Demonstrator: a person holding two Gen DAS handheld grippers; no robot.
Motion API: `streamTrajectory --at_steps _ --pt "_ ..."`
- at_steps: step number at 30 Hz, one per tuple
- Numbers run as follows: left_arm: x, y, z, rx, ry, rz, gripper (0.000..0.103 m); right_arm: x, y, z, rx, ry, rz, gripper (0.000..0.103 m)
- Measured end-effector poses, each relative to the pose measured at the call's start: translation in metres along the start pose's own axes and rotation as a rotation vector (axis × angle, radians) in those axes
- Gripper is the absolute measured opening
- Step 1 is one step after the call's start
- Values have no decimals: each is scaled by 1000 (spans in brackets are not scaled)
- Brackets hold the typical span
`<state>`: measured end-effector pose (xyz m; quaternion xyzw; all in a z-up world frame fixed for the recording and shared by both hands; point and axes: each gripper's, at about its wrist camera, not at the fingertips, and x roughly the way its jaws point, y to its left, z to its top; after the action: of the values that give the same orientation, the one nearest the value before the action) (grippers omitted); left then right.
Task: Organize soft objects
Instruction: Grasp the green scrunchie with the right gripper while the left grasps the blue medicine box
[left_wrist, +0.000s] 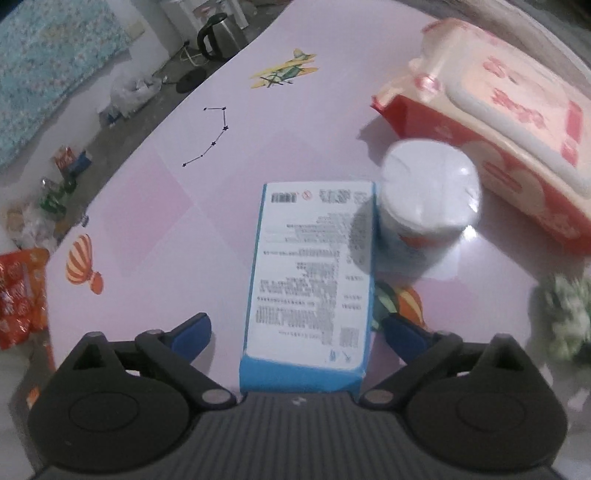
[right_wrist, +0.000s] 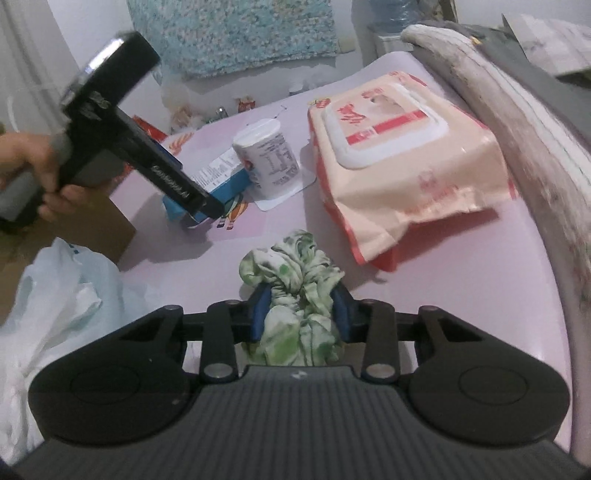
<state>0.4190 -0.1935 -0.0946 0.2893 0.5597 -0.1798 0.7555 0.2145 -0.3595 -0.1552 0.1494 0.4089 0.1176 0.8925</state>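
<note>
My right gripper (right_wrist: 301, 308) is shut on a bunched green-and-white cloth (right_wrist: 295, 273) just above the pink table (right_wrist: 461, 280). The cloth shows blurred at the right edge of the left wrist view (left_wrist: 567, 317). My left gripper (left_wrist: 295, 328) is open, its blue pads either side of a blue-and-white box (left_wrist: 312, 273) lying flat; in the right wrist view the left gripper (right_wrist: 207, 205) hangs over the box (right_wrist: 221, 173). A white cylindrical tub (left_wrist: 424, 210) stands right of the box. A large peach-and-red wipes pack (left_wrist: 509, 129) lies at the far right.
A white plastic bag (right_wrist: 55, 306) and a brown cardboard box (right_wrist: 96, 225) lie off the table's left edge. A grey padded edge (right_wrist: 517, 122) runs along the right. An orange snack pack (left_wrist: 18, 295), a kettle (left_wrist: 218, 37) and floor clutter lie beyond the table.
</note>
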Motion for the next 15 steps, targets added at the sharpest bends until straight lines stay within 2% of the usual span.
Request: streamTrajectory --at_steps 5,8,9,13,15 --pt "4 10 6 -79 7 -56 100 -4 -2 -5 36 -18 17 34" --pt "2 13 3 -113 4 -103 85 -6 -4 -7 59 -24 27 34" --pt "-1 13 2 -125 3 -111 76 -6 -6 -7 68 -25 32 34" --pt "-7 17 -3 -155 12 -88 75 -10 -8 -9 108 -31 42 31" --pt "-12 22 -6 -186 0 -95 75 -13 -8 -11 130 -39 39 25"
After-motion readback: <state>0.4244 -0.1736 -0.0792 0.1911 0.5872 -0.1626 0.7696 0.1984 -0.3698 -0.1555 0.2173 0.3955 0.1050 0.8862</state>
